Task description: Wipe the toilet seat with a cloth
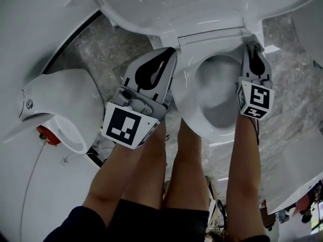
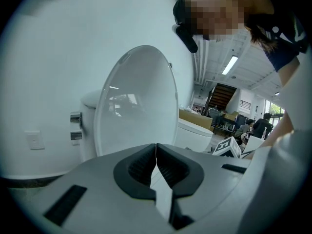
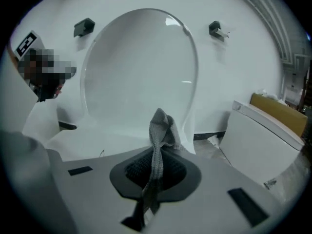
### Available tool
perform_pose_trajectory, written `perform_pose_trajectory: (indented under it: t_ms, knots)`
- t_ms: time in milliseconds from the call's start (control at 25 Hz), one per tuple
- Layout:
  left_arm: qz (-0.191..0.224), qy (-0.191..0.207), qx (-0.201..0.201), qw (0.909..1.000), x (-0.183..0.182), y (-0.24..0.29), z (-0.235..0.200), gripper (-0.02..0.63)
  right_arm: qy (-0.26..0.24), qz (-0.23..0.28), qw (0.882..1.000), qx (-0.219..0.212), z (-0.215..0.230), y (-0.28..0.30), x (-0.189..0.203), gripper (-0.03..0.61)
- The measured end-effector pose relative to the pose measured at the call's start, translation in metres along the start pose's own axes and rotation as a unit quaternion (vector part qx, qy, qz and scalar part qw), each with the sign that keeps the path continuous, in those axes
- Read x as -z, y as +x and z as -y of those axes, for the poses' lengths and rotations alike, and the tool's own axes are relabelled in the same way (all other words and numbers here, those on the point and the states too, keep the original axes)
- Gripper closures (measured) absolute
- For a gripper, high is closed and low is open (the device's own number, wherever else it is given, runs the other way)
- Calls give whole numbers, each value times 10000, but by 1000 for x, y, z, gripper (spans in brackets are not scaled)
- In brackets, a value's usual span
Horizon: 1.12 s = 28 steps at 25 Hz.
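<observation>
The white toilet (image 1: 187,97) stands below me, its bowl (image 1: 219,92) exposed and its lid (image 1: 202,4) raised against the wall. My left gripper (image 1: 170,52) hovers over the seat's left rear, jaws shut with nothing between them (image 2: 156,152). At the seat's right rear, near the hinge, my right gripper (image 1: 251,45) is shut on a grey knitted cloth (image 3: 159,135); the cloth sticks up past the jaws (image 3: 156,160) in front of the raised lid (image 3: 141,67). In the left gripper view the lid (image 2: 136,101) stands upright ahead.
Another white toilet (image 1: 63,107) with a red part (image 1: 46,134) sits to the left, and one more (image 3: 263,130) to the right. The floor (image 1: 292,84) is grey marble. Chrome fittings (image 2: 75,126) are on the wall. The person's bare legs stand before the bowl.
</observation>
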<state>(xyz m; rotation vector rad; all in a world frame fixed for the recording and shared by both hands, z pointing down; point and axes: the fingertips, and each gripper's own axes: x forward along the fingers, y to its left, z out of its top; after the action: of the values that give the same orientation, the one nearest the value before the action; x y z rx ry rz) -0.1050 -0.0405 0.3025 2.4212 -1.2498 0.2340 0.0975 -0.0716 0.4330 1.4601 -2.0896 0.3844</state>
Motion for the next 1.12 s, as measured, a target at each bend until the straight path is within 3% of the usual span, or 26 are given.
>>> perform_pose_trajectory:
  t_ms: [120,240,320,440,560,760,1000,1120]
  knots:
    - [29,-28,-52,10000,-1,2,-4,592,148,99,9997,-143,-15,4,-2,548]
    - [113,-76,-94,9999,-7,5,-5,592,49,280,9961,-838,-75,11,-17,549]
    - [58,1,-42,10000,-6,5,-4,592,-155,388,9882,-1476,-129,10,-27,549]
    - [-15,56,-5,10000,-3,4,-3,592,-791,484,9673,-2361,-208,0,-33,549]
    - [-23,55,5,10000,-2,3,-1,592,-1076,525,9589,-2574,-226,-4,-32,549]
    - [35,-9,-64,10000,-5,2,-4,592,-1127,452,9717,-2024,-165,8,-29,549]
    - [-50,84,17,10000,0,-1,-3,592,-549,113,9974,-447,-32,7,-7,549]
    - [-43,69,12,10000,0,-2,-2,592,-306,127,9994,-107,-12,3,-1,549]
